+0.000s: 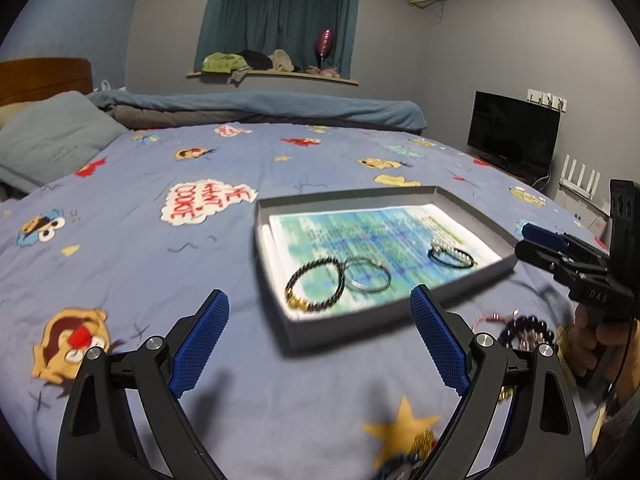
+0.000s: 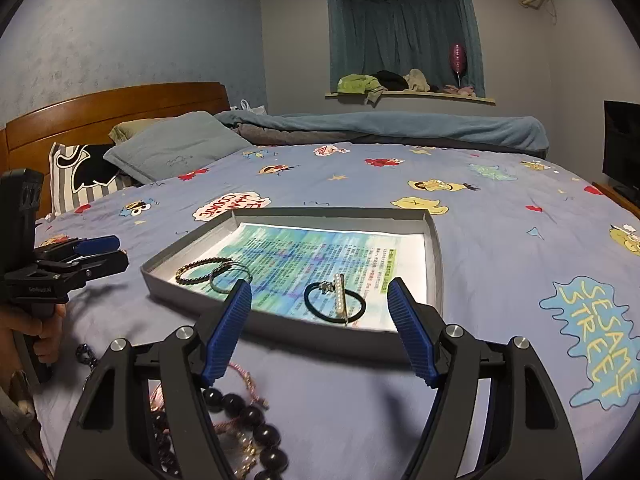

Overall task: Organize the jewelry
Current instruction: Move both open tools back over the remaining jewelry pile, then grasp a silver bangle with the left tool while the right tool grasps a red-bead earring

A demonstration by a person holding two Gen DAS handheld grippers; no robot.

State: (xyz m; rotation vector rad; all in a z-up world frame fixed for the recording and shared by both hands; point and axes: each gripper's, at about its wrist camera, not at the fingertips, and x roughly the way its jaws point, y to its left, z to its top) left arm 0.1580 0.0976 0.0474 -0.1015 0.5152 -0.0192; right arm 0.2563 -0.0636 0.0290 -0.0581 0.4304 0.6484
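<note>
Bracelets (image 2: 203, 269) in tray (image 2: 435, 240) on bed (image 2: 500, 320)

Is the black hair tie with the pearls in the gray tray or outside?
In. The hair tie lies on the printed paper inside the tray.

One grey tray (image 2: 434, 248) on the bed holds three pieces of jewelry: one beaded bracelet (image 2: 202, 269), one thin bangle (image 2: 230, 277) and one black hair tie (image 2: 335, 304) with a pearl bar, while two grippers, left (image 1: 322, 344) and right (image 2: 320, 332), flank it.
</note>
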